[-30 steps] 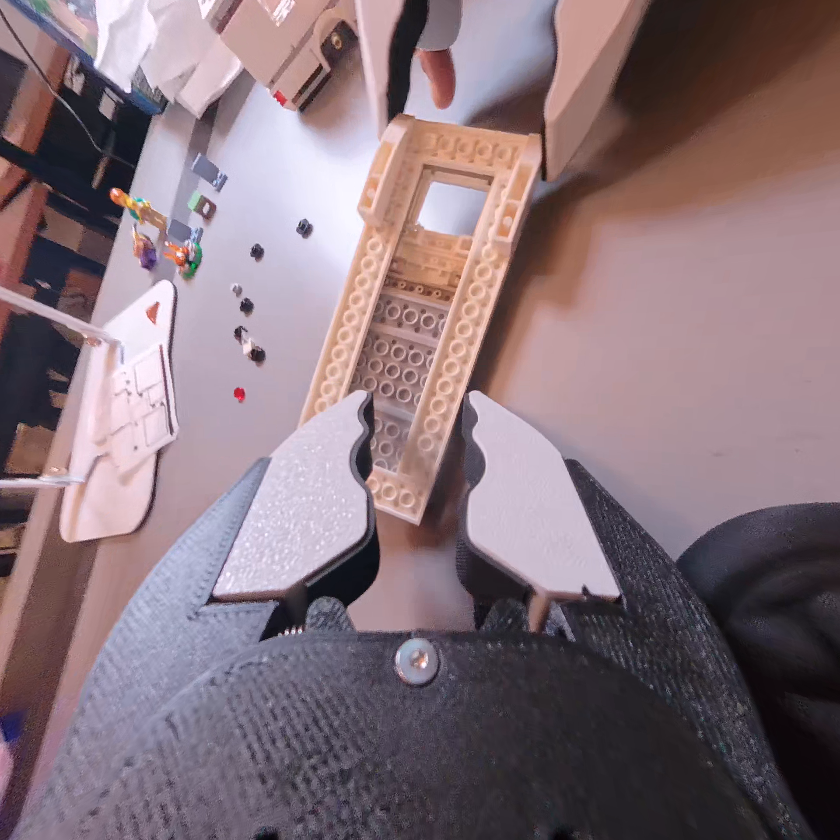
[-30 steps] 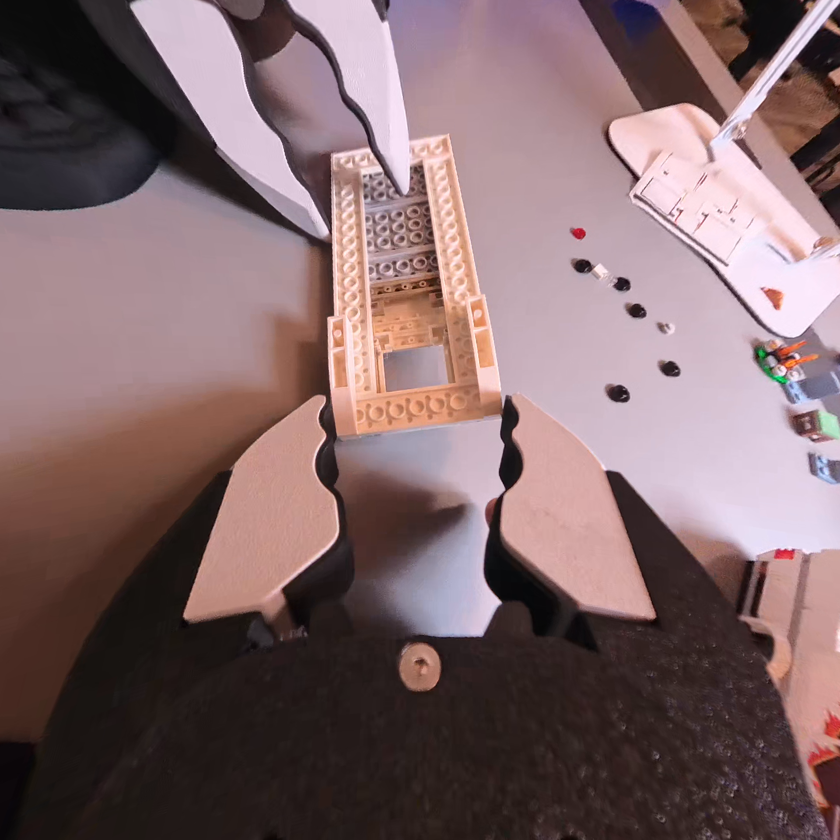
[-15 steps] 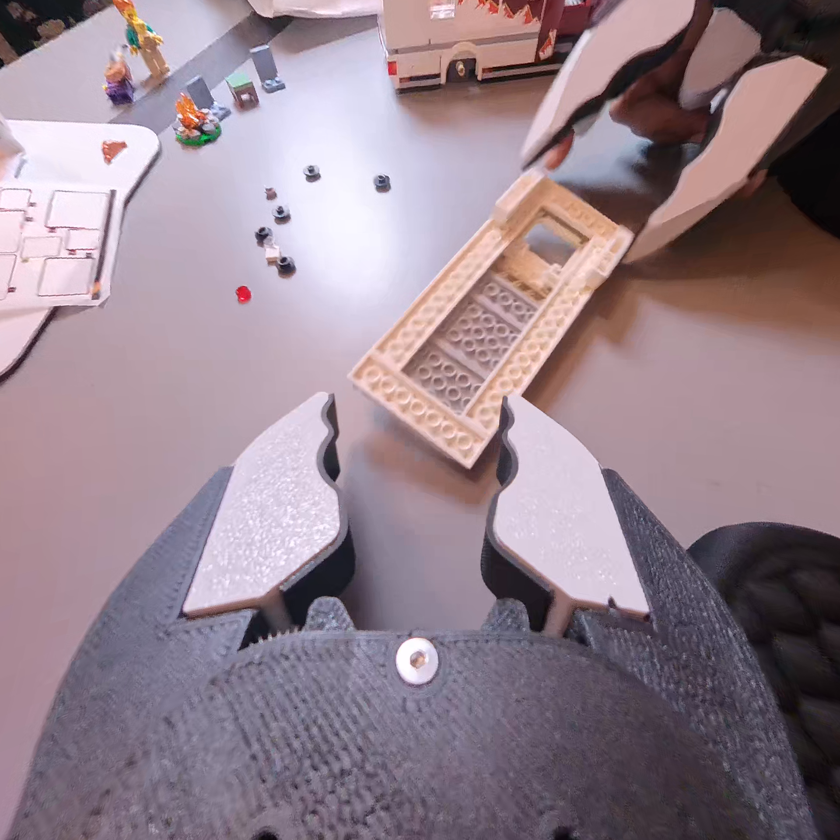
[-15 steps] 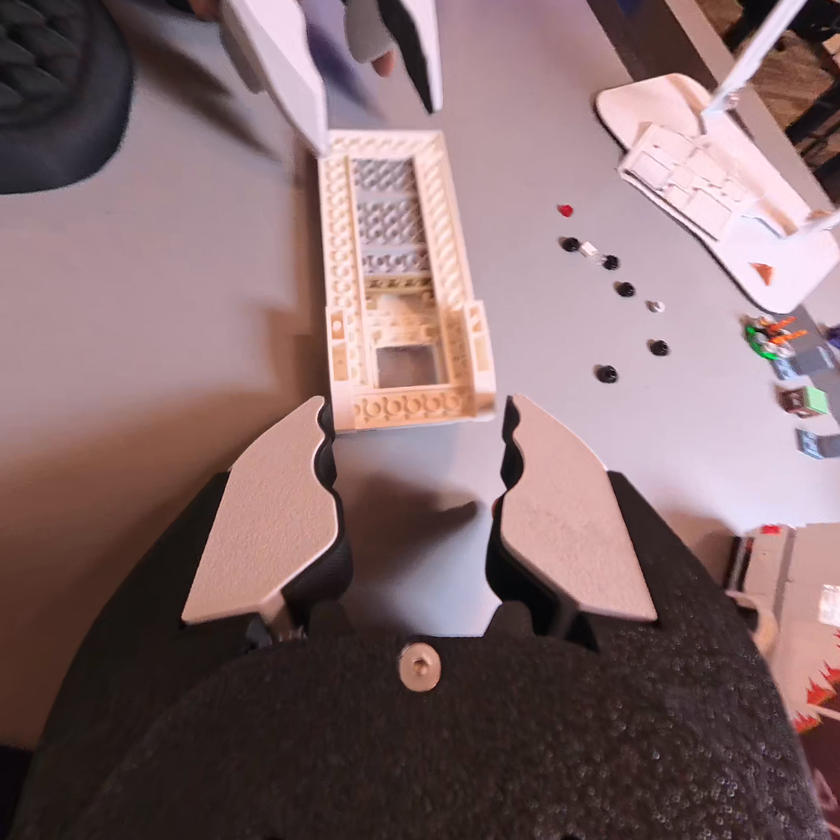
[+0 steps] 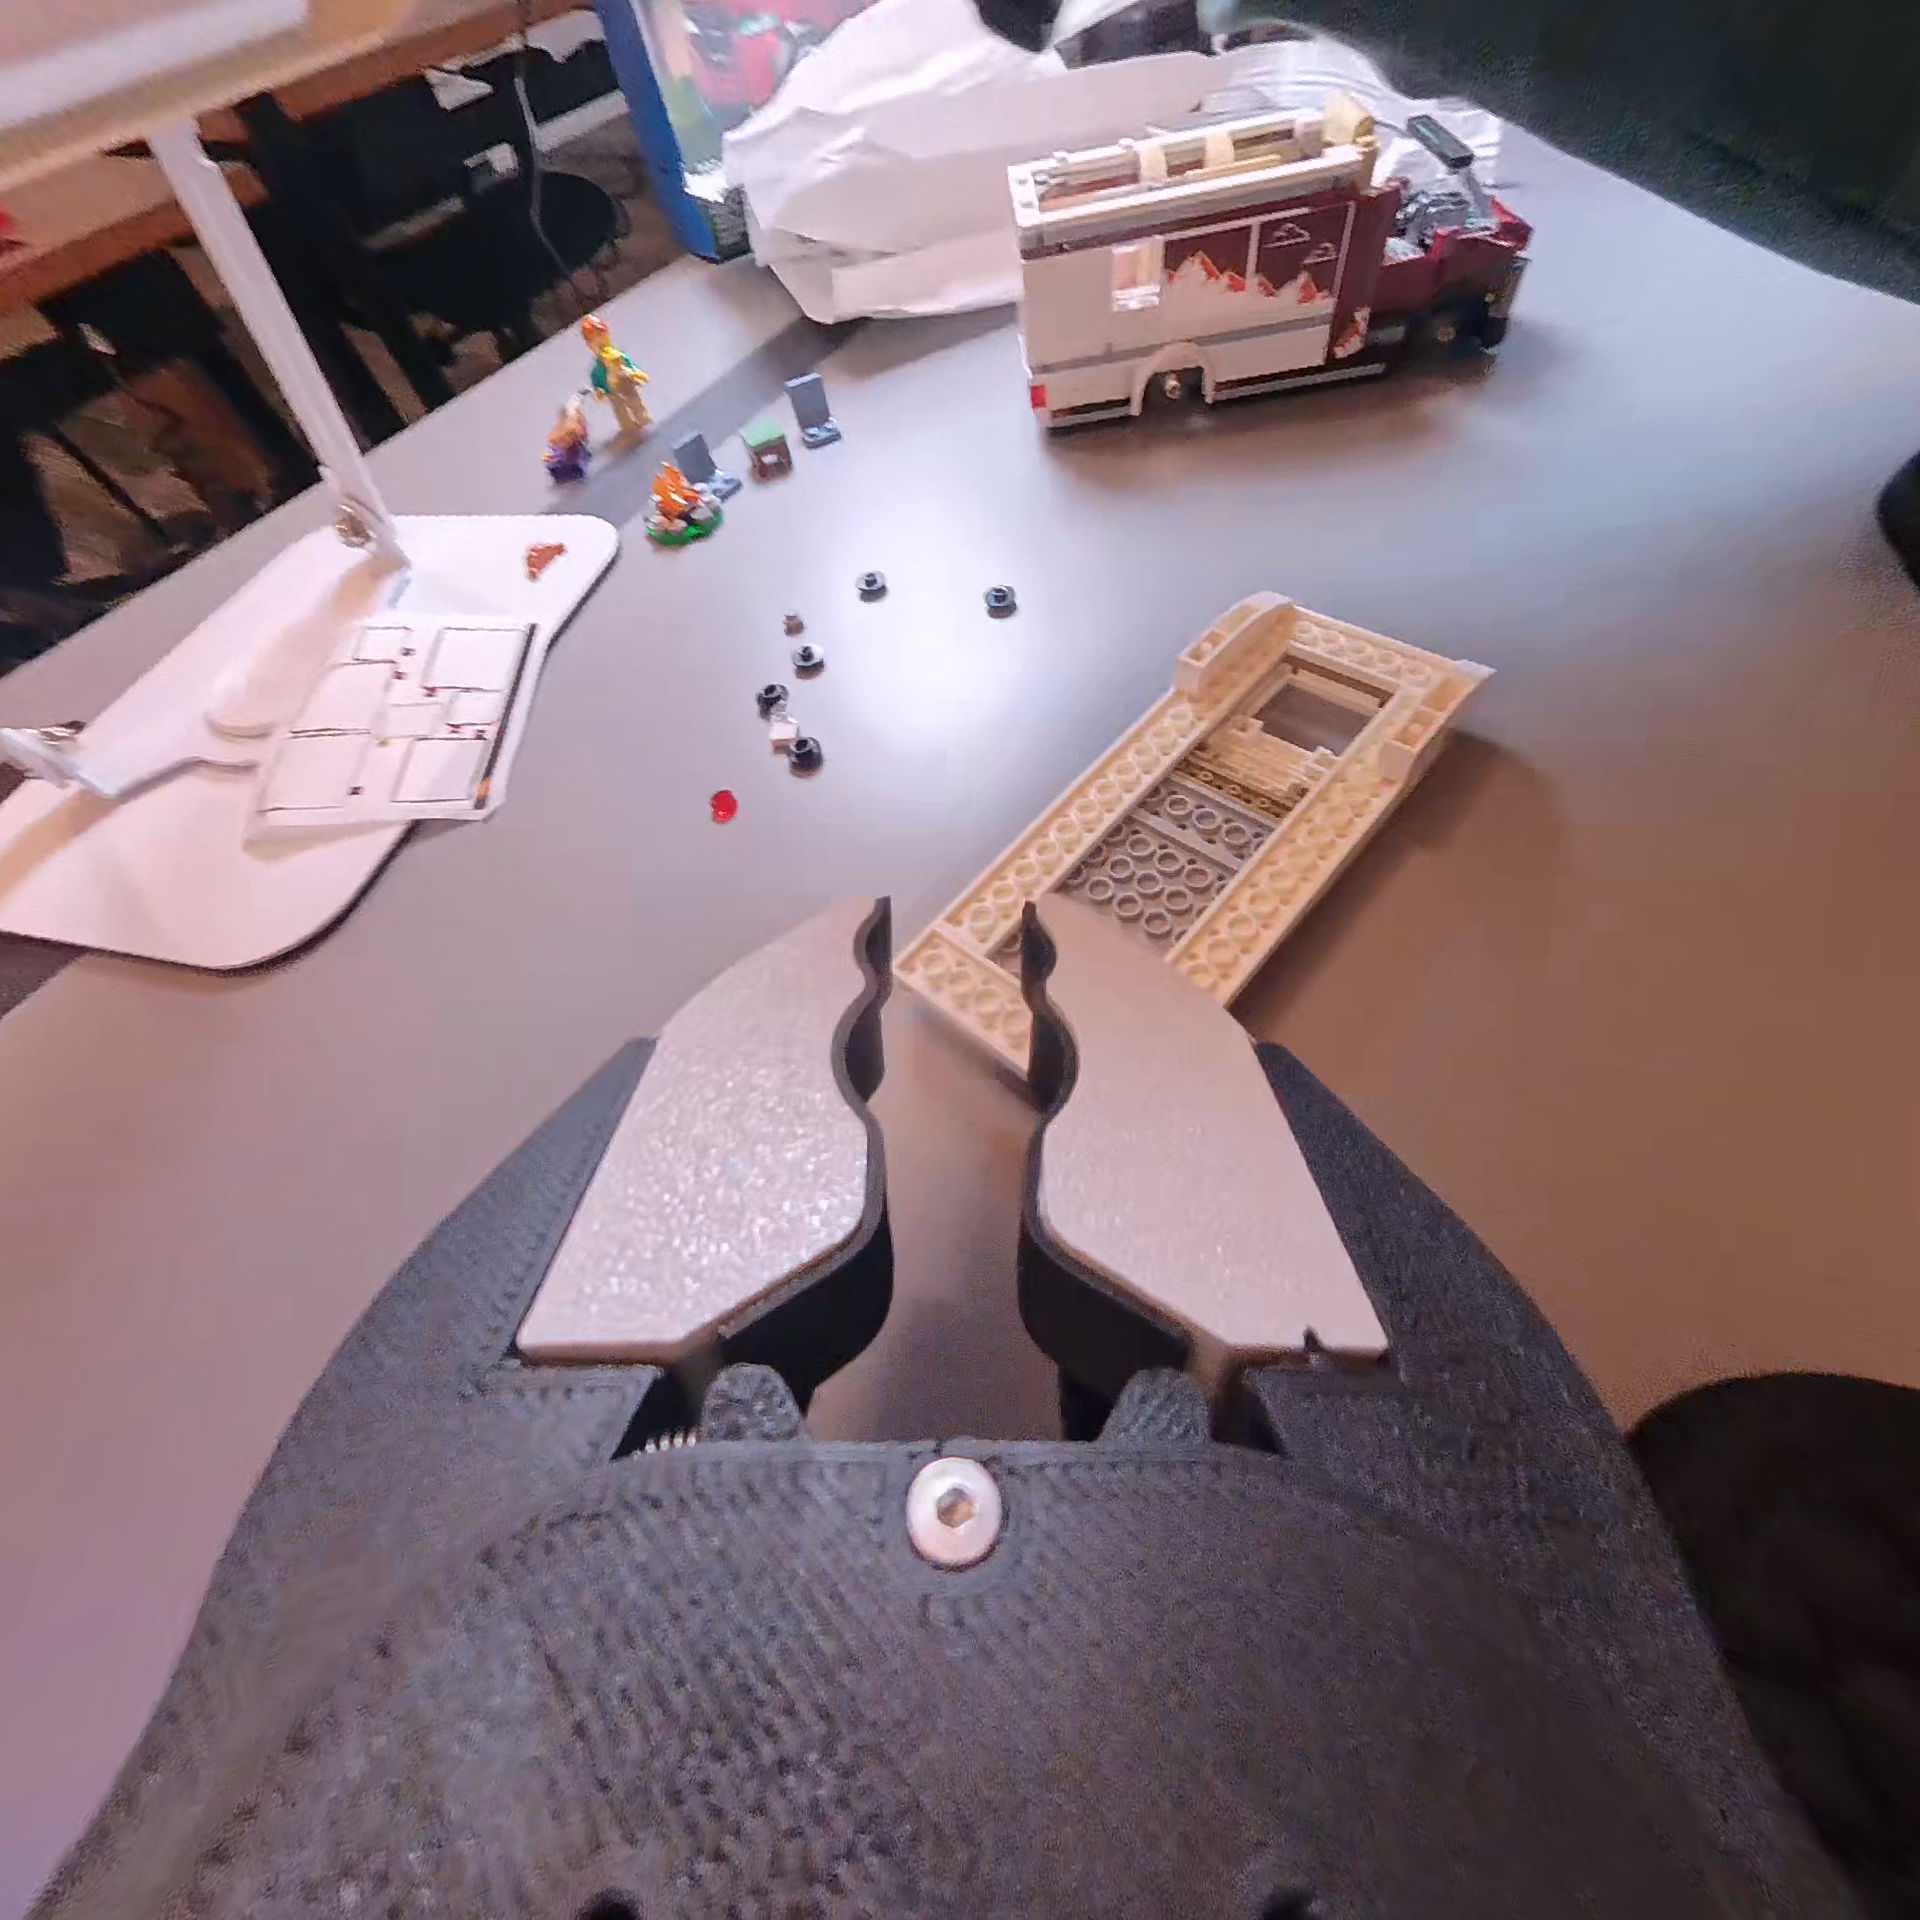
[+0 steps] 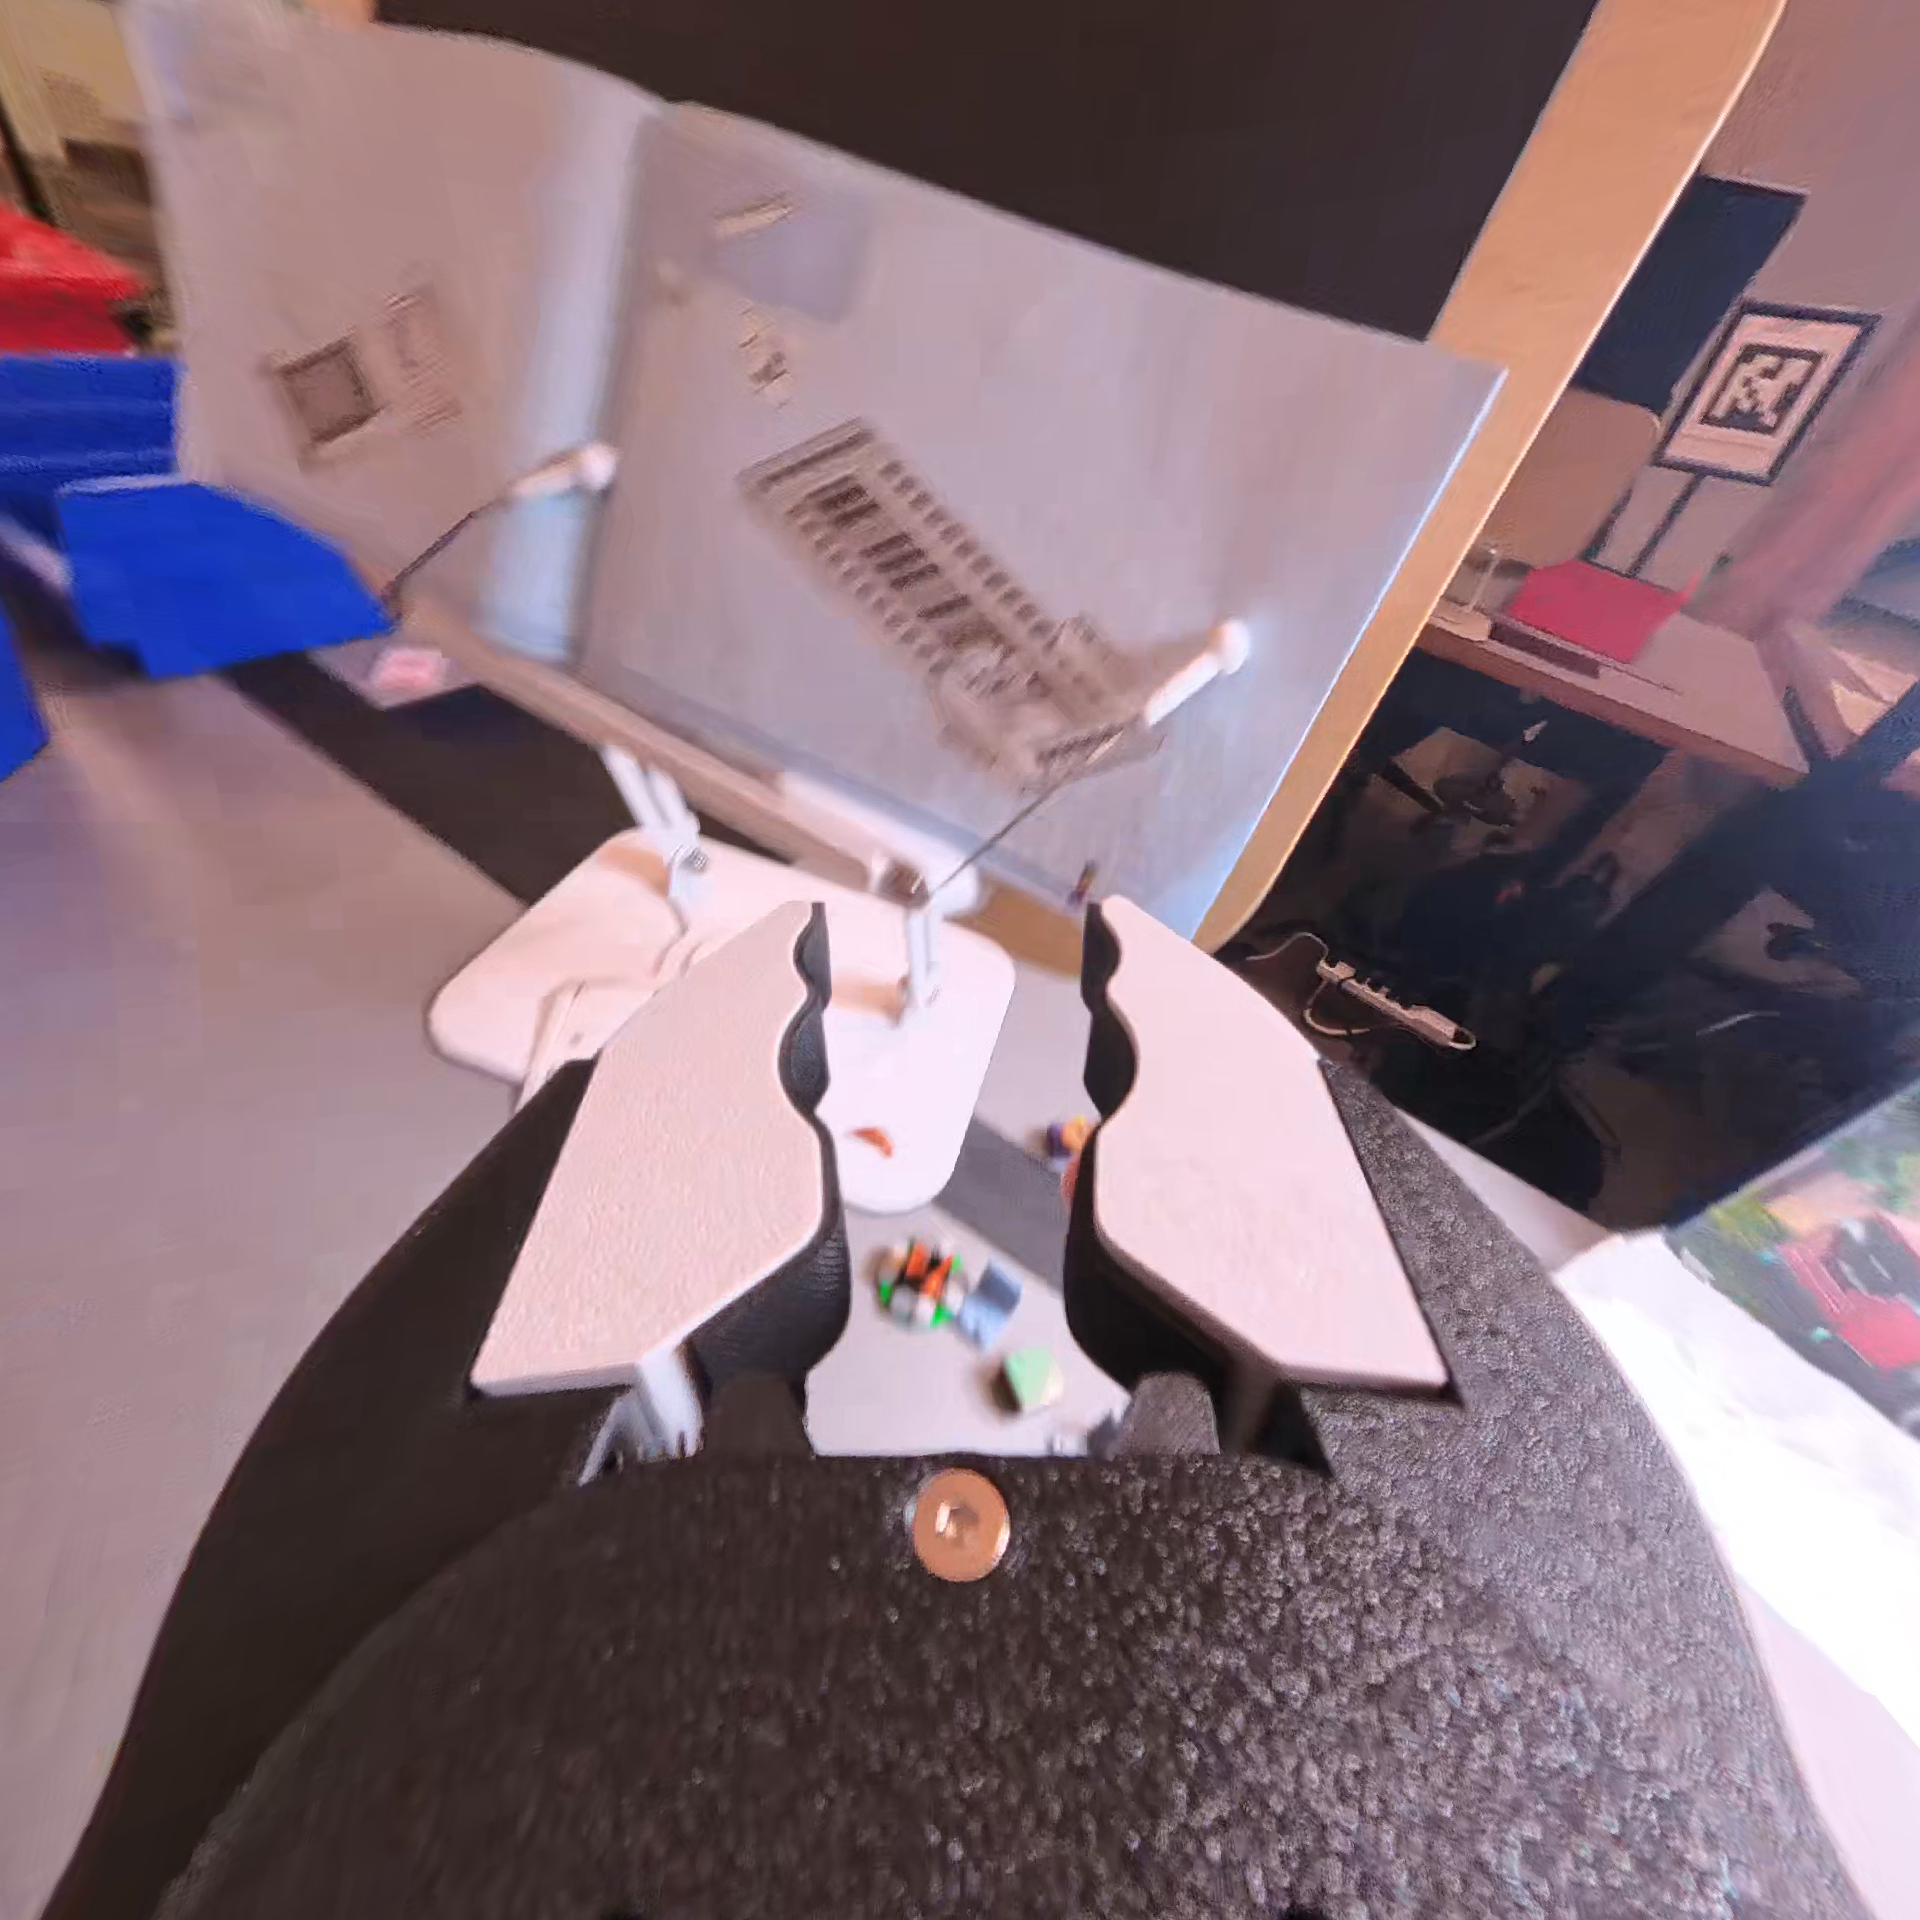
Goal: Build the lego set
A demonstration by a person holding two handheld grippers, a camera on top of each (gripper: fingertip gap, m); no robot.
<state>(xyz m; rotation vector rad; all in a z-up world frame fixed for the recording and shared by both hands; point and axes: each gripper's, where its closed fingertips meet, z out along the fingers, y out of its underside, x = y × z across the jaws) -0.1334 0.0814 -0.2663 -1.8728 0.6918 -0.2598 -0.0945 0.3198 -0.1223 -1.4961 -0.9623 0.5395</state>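
the left gripper (image 5: 956,920) has drawn back from the brick piece and its textured grey fingers (image 5: 727,1143) have come closer together than half a second ago. only a narrow slot is left between the wavy black pads, and nothing is held. through that slot shows the near corner of the long tan studded brick base (image 5: 1195,831), which lies flat on the smooth grey table (image 5: 416,1195) with darker grey studded plates down its middle and a square opening towards its far end. whether the tips touch its corner cannot be told. left of the base lie a small translucent red stud (image 5: 724,803) and a loose string of tiny black round pieces (image 5: 805,753). further left sits the flat white rounded stand foot (image 5: 156,862) with a printed sheet (image 5: 395,717) on it. beyond come a small orange campfire build (image 5: 681,514), two toy figures (image 5: 618,379), then the white-and-maroon brick camper van (image 5: 1247,270) before a crumpled white bag (image 5: 935,156). the right gripper (image 6: 951,920) has swung up and away from the tan base, which is out of its view. its pale matte fingers (image 6: 675,1164) stand moderately apart and grip nothing. small coloured bricks (image 6: 920,1283) are on the table below them, and the clear tilted panel (image 6: 935,468) on the stand is blurred beyond.
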